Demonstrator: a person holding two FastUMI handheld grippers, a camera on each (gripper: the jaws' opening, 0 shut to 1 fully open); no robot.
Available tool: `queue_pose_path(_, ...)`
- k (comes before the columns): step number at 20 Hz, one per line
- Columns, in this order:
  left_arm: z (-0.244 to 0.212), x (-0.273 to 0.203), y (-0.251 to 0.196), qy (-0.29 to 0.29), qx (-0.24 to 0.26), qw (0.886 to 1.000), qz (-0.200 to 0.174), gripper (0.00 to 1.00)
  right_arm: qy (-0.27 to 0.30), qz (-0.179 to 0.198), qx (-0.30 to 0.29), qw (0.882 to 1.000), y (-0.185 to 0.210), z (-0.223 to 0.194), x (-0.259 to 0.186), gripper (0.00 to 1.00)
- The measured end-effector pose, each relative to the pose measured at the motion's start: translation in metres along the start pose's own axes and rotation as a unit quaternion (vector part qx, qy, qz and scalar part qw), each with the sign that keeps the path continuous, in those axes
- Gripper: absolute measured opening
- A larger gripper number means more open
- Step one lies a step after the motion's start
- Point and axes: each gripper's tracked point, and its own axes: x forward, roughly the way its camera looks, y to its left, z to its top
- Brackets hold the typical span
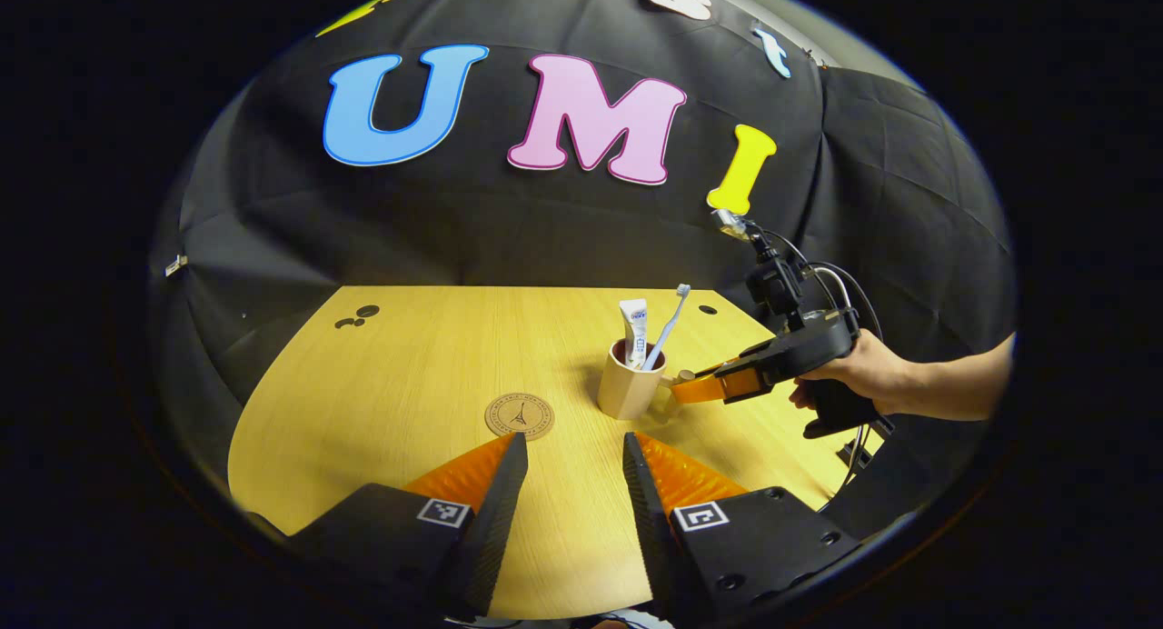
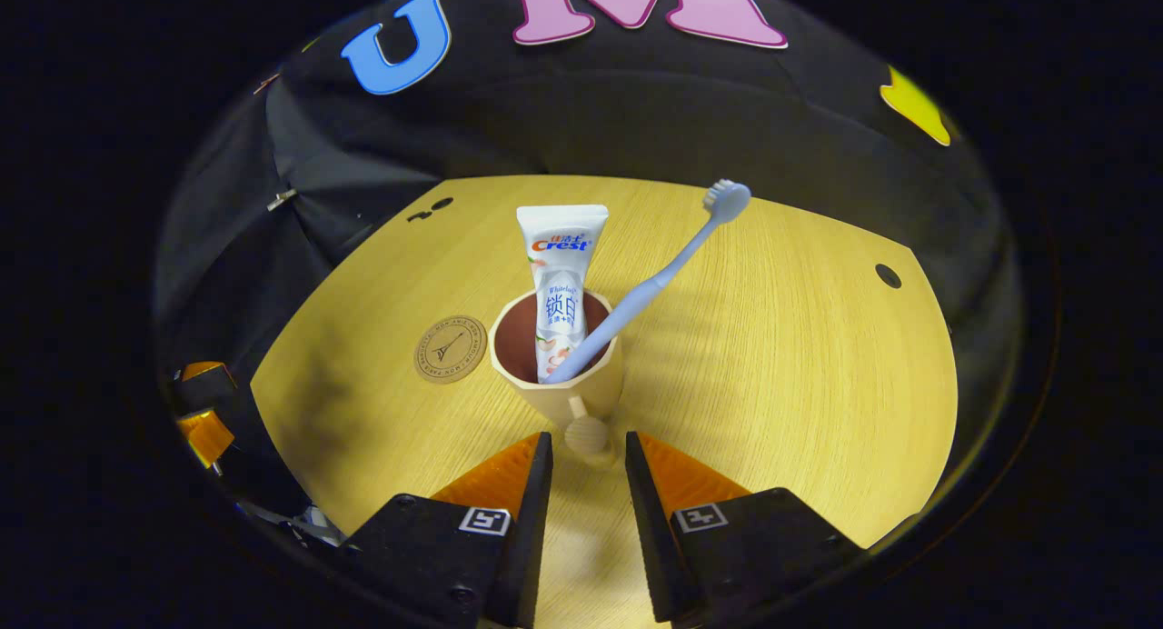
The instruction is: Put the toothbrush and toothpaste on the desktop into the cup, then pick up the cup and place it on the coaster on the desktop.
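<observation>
My right gripper (image 2: pixel 581 438) stands open, fingers flanking the handle knob of the cup (image 2: pixel 568 388). Toothpaste (image 2: pixel 559 284) and toothbrush (image 2: pixel 663 279) stand inside. My left gripper (image 1: pixel 570 438) hangs open near the tabletop's (image 1: pixel 409 365) front edge, by the coaster (image 1: pixel 519 416).

My right gripper (image 2: pixel 581 447) has its fingers parted around the cup (image 2: pixel 556 356) handle. Bare desk (image 1: pixel 409 365) lies between cup and coaster (image 1: pixel 519 416); the toothbrush (image 2: pixel 654 279) leans out rightward overhead.

The cup (image 2: pixel 581 388) is beige outside and dark reddish-brown inside. The toothpaste tube (image 2: pixel 560 274) is white, the toothbrush (image 2: pixel 654 279) pale blue, the coaster (image 2: pixel 450 349) tan with a dark tower motif, and the desktop (image 2: pixel 772 356) light woodgrain.
</observation>
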Motion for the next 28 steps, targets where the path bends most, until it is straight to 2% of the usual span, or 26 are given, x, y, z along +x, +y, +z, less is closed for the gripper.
queue_pose_path(8, 0.001, 0.000, 0.015, -0.005, -0.021, 1.000, 0.016, 0.67, 0.096, 0.003, -0.048, 0.994, 0.001, -0.016, 0.028, 0.50)
queue_pose_path(15, 0.001, 0.001, 0.023, -0.005, -0.026, 0.999, 0.025, 0.67, 0.149, -0.001, -0.062, 0.987, 0.004, -0.016, 0.047, 0.50)
queue_pose_path(20, 0.002, 0.002, 0.034, -0.005, -0.034, 0.999, 0.033, 0.67, 0.179, -0.004, -0.100, 0.979, 0.004, -0.014, 0.054, 0.50)
queue_pose_path(23, 0.001, 0.003, 0.041, -0.004, -0.039, 0.998, 0.039, 0.67, 0.197, -0.014, -0.097, 0.976, 0.002, -0.018, 0.058, 0.49)
queue_pose_path(24, 0.002, 0.004, 0.043, -0.004, -0.041, 0.998, 0.041, 0.67, 0.201, -0.016, -0.098, 0.975, 0.002, -0.019, 0.059, 0.43)
queue_pose_path(26, 0.002, 0.004, 0.046, -0.004, -0.042, 0.998, 0.042, 0.67, 0.209, -0.018, -0.106, 0.972, 0.000, -0.021, 0.057, 0.41)
queue_pose_path(27, 0.001, 0.004, 0.047, -0.003, -0.042, 0.998, 0.042, 0.67, 0.216, -0.012, -0.106, 0.971, 0.002, -0.025, 0.062, 0.33)
queue_pose_path(28, 0.002, 0.005, 0.048, -0.003, -0.042, 0.998, 0.042, 0.67, 0.220, -0.008, -0.107, 0.970, 0.004, -0.023, 0.057, 0.33)
